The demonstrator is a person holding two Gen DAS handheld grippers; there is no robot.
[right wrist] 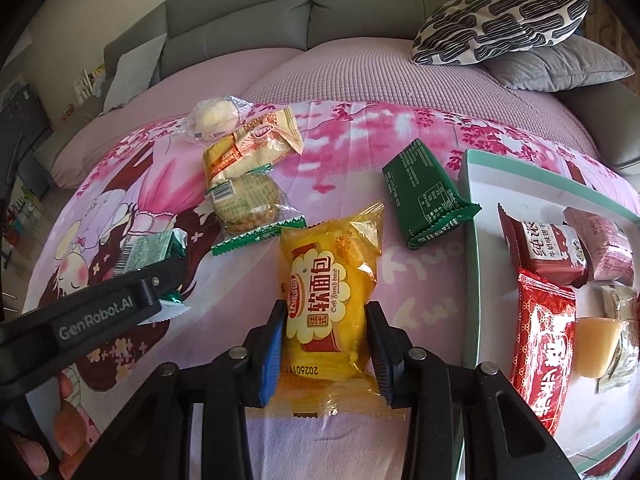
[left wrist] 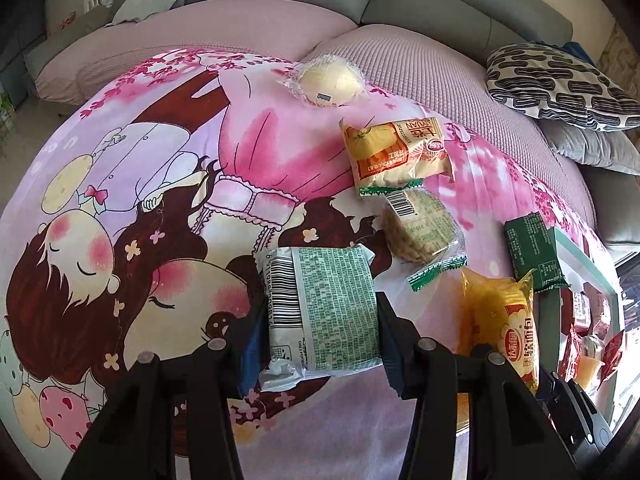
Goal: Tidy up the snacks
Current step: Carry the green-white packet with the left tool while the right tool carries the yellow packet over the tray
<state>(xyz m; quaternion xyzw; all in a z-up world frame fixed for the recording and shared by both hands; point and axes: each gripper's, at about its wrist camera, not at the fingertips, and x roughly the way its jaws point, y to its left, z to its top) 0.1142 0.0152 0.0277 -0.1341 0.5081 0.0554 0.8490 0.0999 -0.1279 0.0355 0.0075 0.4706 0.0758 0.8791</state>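
Nearest the lens, the left gripper (left wrist: 318,316) pinches a green-printed snack packet (left wrist: 320,304) barcode side up, pads against both long edges, just above the cartoon-print sheet (left wrist: 160,184); likewise the right gripper (right wrist: 326,344) pinches a yellow soft-bread packet (right wrist: 330,300) by its lower half, the packet's far end lying toward a dark green packet (right wrist: 426,196); beyond lie a clear-wrapped round biscuit pack (right wrist: 246,202), a yellow-orange bread packet (right wrist: 252,148) and a wrapped pale bun (right wrist: 214,120), overlapping in a line; at right, a white tray with teal rim (right wrist: 472,240) holds red packets (right wrist: 546,340) and other snacks; behind, a patterned cushion (right wrist: 500,20) on a grey sofa (right wrist: 280,12).
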